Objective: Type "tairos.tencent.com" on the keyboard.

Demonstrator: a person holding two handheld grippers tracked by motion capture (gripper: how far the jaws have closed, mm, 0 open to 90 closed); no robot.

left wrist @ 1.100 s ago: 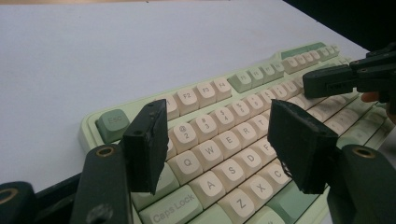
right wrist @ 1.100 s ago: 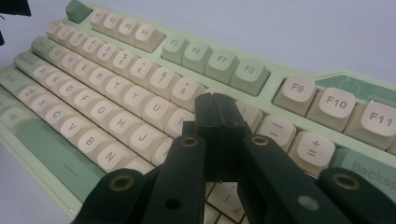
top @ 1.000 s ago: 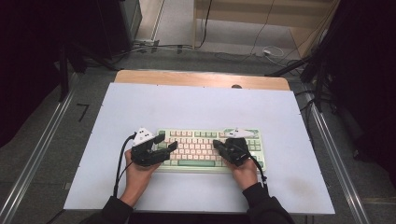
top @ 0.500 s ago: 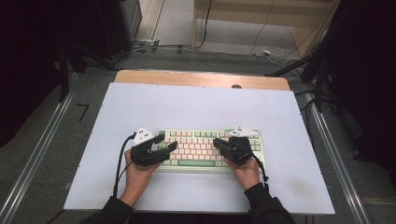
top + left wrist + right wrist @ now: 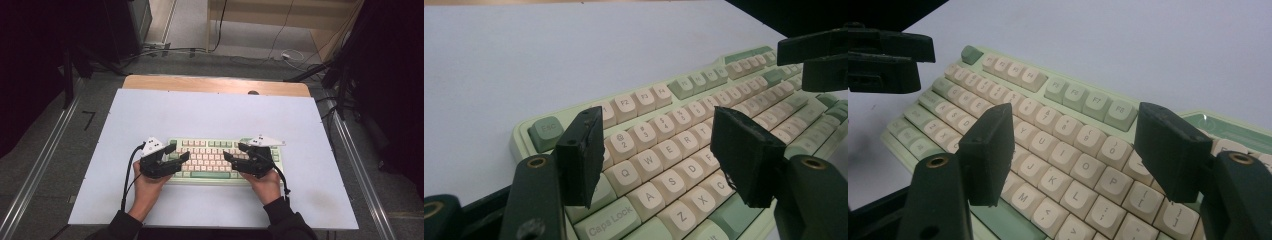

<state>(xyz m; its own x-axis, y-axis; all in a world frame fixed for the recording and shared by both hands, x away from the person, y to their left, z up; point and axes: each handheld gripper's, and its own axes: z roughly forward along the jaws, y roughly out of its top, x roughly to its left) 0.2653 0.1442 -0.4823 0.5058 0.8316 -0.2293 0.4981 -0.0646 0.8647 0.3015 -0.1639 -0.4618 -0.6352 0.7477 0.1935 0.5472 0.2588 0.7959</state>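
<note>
Jaws of my right tool [image 5: 239, 155] stand apart over the right half of the keyboard [image 5: 210, 159], nothing between them; they have just been opening, where a second ago they were pinched together above the keys. My left tool [image 5: 176, 155] also stands apart and empty, hovering over the letter rows at the left end, in the same spot as in the earlier frames. In the right gripper view the pads [image 5: 988, 150] hang just above the J, K and L keys without touching them. The keyboard lies flat near the front edge of the white worktop [image 5: 210, 110], its long side facing me.

As I judge it, the risk is a pad tip coming down between two keys, pressing both or catching a cap edge and levering it off. With both tools spread this wide, a low pass could also nudge the board askew.
</note>
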